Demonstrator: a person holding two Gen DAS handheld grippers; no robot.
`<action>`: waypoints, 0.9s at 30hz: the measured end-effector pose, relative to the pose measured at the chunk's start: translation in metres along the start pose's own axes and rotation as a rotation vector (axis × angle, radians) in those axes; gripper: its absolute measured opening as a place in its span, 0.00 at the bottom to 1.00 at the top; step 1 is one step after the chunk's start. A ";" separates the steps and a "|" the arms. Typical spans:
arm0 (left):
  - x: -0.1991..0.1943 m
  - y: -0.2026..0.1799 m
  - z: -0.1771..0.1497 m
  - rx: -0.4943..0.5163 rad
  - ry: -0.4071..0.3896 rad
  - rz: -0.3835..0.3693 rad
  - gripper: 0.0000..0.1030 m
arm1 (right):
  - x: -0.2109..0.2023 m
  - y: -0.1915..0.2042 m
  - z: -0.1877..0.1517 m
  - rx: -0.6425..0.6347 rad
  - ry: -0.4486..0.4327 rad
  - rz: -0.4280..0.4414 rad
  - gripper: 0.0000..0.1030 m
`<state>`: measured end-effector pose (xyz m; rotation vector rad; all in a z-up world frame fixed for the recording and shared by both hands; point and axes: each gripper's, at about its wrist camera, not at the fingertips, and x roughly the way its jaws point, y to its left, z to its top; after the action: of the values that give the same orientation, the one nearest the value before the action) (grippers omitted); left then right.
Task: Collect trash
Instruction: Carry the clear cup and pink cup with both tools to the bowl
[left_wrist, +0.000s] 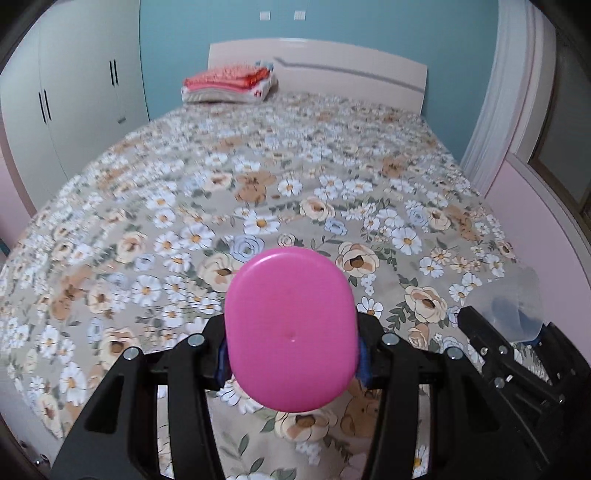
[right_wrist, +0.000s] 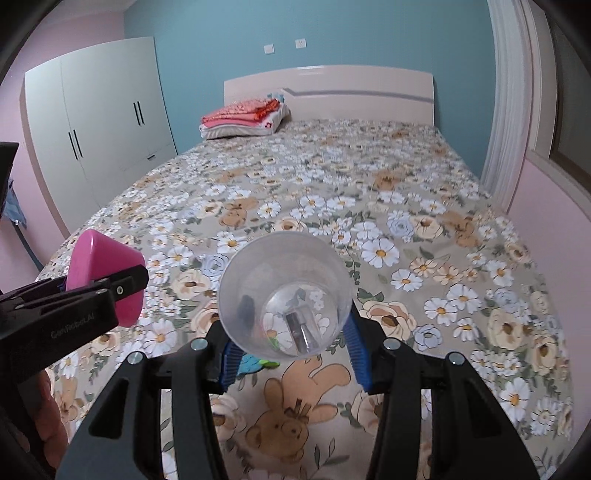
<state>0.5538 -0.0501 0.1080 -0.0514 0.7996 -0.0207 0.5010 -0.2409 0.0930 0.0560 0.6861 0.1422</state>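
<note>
Above flowered bed (left_wrist: 258, 155), left claw (left_wrist: 291, 354) clamps pink cup (left_wrist: 291, 328).

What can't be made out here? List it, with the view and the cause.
- Left wrist view: the pink container shows only one flat end; it hides its own body.
- Left wrist view: the clear cup is blurred, partly behind the right hand-held gripper.
- Right wrist view: the dark bits inside the clear cup are too small to identify.

I'm clearly working in someone's bedroom: big bed (right_wrist: 332, 206) with a floral sheet, folded blankets (right_wrist: 243, 118) by its headboard (right_wrist: 332, 92), white wardrobe (right_wrist: 99, 125) left of it.
</note>
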 end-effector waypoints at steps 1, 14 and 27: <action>-0.008 0.001 -0.002 0.002 -0.010 0.003 0.48 | -0.011 0.003 0.000 -0.004 -0.009 0.000 0.49; -0.154 0.021 -0.042 0.029 -0.168 0.025 0.48 | -0.140 0.048 -0.017 -0.091 -0.120 0.006 0.49; -0.263 0.038 -0.110 0.078 -0.263 0.015 0.48 | -0.241 0.082 -0.064 -0.173 -0.171 0.045 0.49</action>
<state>0.2920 -0.0059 0.2178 0.0255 0.5355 -0.0305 0.2669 -0.1959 0.2022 -0.0815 0.4998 0.2369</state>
